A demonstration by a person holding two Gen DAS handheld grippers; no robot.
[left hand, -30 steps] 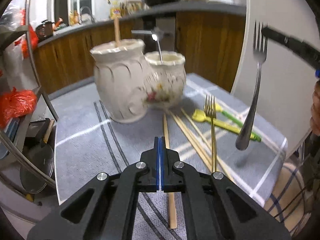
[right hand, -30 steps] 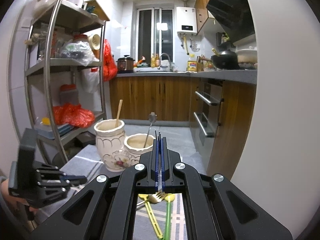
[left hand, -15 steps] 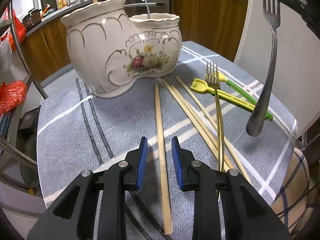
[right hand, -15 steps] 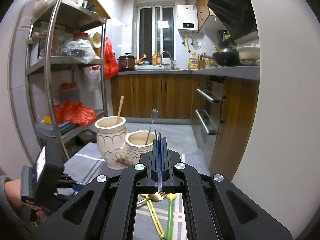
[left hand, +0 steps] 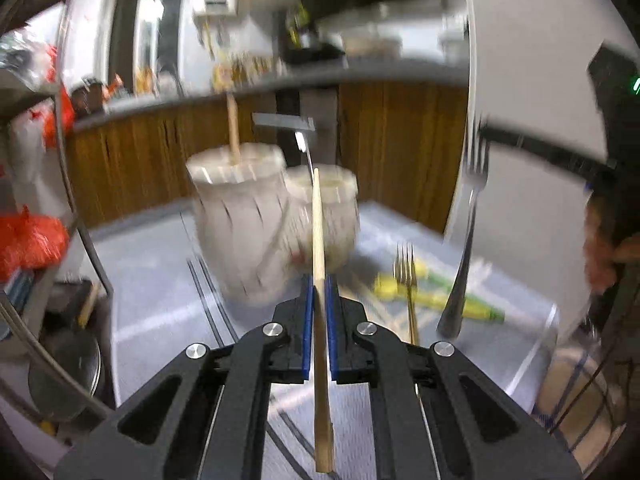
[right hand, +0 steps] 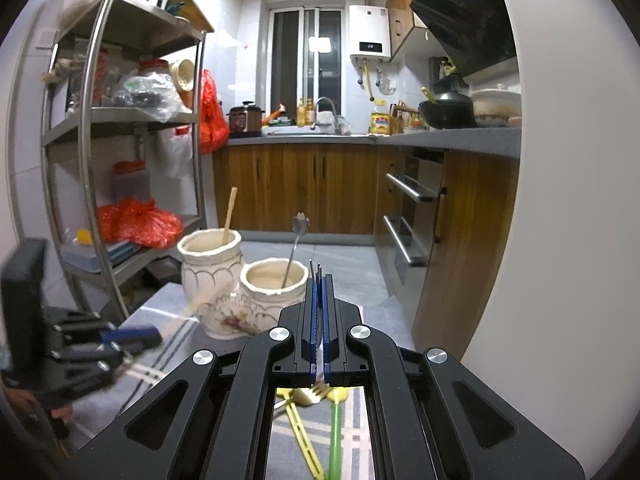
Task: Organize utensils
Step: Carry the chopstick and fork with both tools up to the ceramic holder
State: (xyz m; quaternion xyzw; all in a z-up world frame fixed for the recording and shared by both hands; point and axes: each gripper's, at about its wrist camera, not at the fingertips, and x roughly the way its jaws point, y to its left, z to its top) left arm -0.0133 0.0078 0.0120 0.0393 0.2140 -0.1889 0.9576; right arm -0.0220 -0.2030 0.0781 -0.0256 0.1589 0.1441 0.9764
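— Since half a second back, our left hand-held gripper [left hand: 318, 292] has pinched one chopstick [left hand: 319, 240] and lifted it off the worktop [left hand: 160, 272]; its pads were spread then. Our right hand-held gripper [right hand: 319, 280] is pressed together on the steel fork [left hand: 466, 232], unchanged.

— What could go wrong?

— We hold the chopstick well back from its tip, so the long front end could swing and knock the rim of the short jar [right hand: 272, 292] instead of dropping into the tall jar [right hand: 210, 264], where a wooden stick already stands. A thin round stick may also twist between the pads.

— What can't we make out?

— Our left view is smeared by motion, so both jars' edges are vague. Most of the gold fork [left hand: 406, 280] and the yellow and green utensils [right hand: 312, 432] is cut off below the right gripper, and the other chopsticks are hard to find.
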